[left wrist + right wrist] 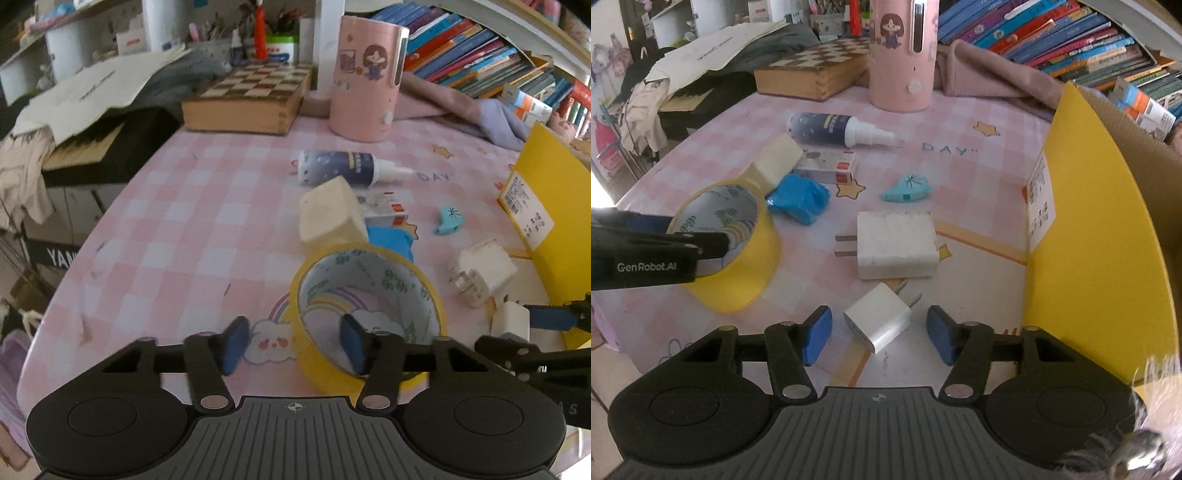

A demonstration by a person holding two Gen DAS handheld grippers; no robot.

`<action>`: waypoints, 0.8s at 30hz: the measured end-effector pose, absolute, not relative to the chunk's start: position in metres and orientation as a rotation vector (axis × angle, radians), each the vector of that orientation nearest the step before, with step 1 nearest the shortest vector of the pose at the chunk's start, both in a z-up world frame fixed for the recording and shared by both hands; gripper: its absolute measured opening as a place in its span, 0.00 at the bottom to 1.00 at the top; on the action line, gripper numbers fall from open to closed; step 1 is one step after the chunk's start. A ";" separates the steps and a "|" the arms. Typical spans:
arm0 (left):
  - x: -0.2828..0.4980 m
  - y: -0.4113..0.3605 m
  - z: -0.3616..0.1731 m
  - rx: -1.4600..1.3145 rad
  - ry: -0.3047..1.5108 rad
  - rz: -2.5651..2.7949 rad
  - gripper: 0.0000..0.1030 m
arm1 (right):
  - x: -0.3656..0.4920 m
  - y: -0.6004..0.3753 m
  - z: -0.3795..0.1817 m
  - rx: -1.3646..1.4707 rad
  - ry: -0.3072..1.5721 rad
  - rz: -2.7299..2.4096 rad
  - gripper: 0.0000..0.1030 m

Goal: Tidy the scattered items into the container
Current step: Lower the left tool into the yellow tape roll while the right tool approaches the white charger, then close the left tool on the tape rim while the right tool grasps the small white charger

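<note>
A yellow tape roll (369,314) (727,243) stands on the pink checked tablecloth. My left gripper (293,345) is open, straddling the roll's near wall: the right pad is inside the ring, the left pad outside. My right gripper (879,334) is open around a small white charger (879,321) (511,319) lying between its pads. A bigger white plug adapter (895,245) (482,271) lies just beyond. The yellow cardboard box (1097,236) (554,206) stands to the right.
Scattered further off are a spray bottle (846,129), a cream block (777,160), a blue crumpled item (798,197), a small packet (831,166) and a light-blue eraser (907,188). A pink cylinder (901,55), a chessboard box (812,70) and books (1071,40) stand behind.
</note>
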State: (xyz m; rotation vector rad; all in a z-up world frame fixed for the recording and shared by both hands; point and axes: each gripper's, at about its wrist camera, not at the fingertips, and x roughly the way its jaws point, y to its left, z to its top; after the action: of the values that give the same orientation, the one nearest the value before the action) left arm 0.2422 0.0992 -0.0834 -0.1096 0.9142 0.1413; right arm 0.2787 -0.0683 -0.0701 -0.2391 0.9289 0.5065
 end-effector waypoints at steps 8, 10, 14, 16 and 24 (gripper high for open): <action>0.237 0.107 -0.075 -0.203 0.888 0.154 0.09 | 0.281 -0.068 -0.066 -0.234 0.918 0.557 0.35; 0.235 0.109 -0.073 -0.215 0.879 0.166 0.09 | 0.280 -0.068 -0.064 -0.234 0.908 0.567 0.35; 0.231 0.113 -0.068 -0.246 0.866 0.188 0.09 | 0.281 -0.068 -0.060 -0.233 0.900 0.586 0.35; 0.229 0.114 -0.065 -0.261 0.854 0.195 0.09 | 0.282 -0.067 -0.058 -0.236 0.893 0.598 0.35; 0.213 0.121 -0.048 -0.313 0.792 0.218 0.09 | 0.274 -0.066 -0.045 -0.255 0.833 0.625 0.35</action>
State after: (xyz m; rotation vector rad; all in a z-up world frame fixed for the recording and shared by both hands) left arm 0.2128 0.1207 -0.0480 -0.3132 0.7924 0.2177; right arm 0.2735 -0.0662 -0.0454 -0.2554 0.8331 0.6252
